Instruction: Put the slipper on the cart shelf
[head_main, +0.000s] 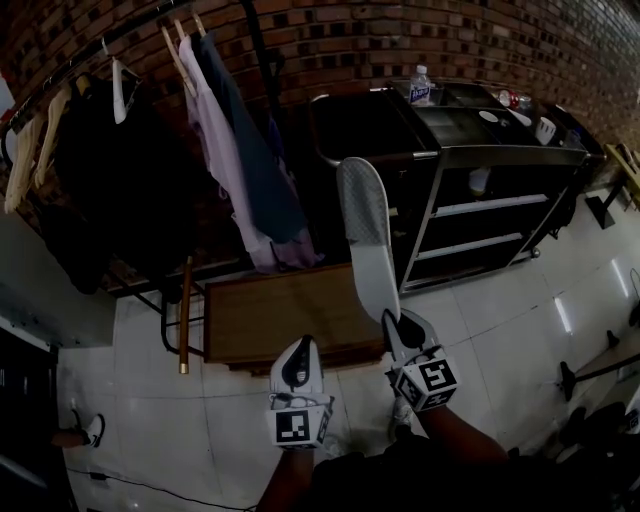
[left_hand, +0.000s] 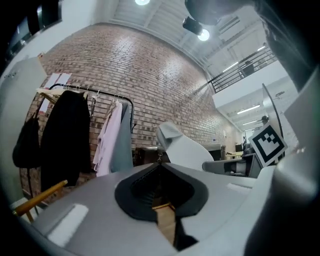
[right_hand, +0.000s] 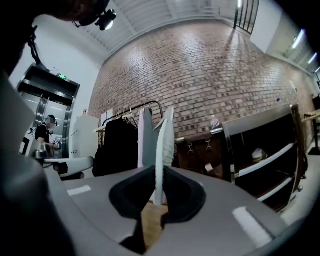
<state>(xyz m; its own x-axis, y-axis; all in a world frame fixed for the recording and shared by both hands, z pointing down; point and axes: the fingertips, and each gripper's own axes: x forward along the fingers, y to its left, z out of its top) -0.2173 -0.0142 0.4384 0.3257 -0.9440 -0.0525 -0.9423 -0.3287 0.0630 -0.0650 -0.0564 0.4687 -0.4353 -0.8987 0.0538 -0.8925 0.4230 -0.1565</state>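
A long white slipper (head_main: 365, 235) stands up from my right gripper (head_main: 396, 328), which is shut on its lower end. In the right gripper view the slipper (right_hand: 163, 145) is seen edge-on, clamped between the grey jaws of the right gripper (right_hand: 157, 172). My left gripper (head_main: 297, 352) is beside it to the left, jaws together with nothing between them. In the left gripper view the left gripper (left_hand: 159, 162) is shut, and the slipper (left_hand: 182, 147) shows ahead to the right. The black cart (head_main: 500, 155) with pale shelves (head_main: 495, 205) stands beyond, at the right.
A clothes rail with hanging garments (head_main: 235, 150) runs along the brick wall at the left. A low wooden bench (head_main: 285, 315) sits on the floor ahead. A water bottle (head_main: 421, 85) and small items stand on the cart's top. A person's shoe (head_main: 92, 430) shows at the lower left.
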